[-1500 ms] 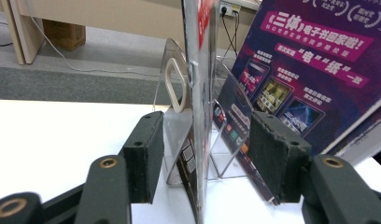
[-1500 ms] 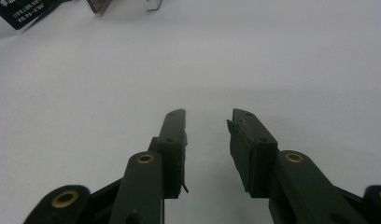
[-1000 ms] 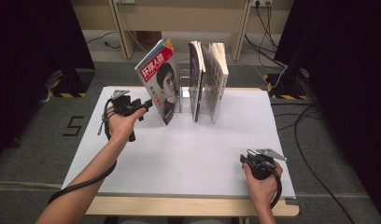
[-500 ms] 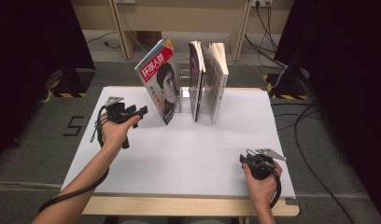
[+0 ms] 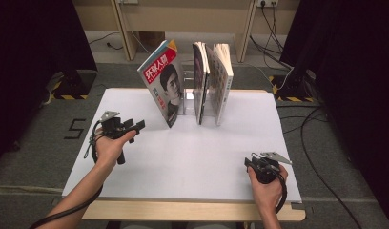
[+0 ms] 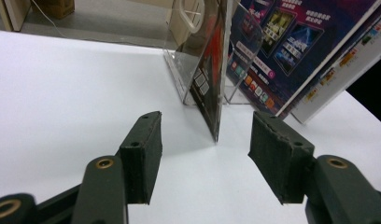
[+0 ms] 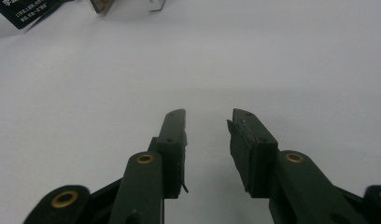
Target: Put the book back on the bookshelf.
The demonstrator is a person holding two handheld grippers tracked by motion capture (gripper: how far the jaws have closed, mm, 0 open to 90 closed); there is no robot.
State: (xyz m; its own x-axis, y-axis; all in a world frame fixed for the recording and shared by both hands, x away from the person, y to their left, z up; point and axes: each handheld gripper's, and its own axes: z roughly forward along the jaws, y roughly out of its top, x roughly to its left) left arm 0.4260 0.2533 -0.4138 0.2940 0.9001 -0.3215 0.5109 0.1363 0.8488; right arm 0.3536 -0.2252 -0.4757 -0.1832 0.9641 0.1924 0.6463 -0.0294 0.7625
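Grey carpet and dark curtains surround the white worktop in the high view, with a painted "5" on the floor at its left. At the far middle of the worktop a clear rack holds magazines upright: the red-topped magazine, with white characters on a red band and a portrait on its cover, leans to the left, while two others stand just to its right. The left gripper is held low over the worktop in a raised hand, pointing toward the leaning magazine but apart from it, its fingers spread with nothing between them. The right gripper sits near the front right corner, well apart from the rack, with bare worktop between. From the left gripper view, the open fingers frame the magazine's lower corner, which stands ahead of them against the clear rack; a purple cover with small panels leans beyond, its print too small to read. From the right gripper view, the fingers stand parted over bare white surface, holding nothing.
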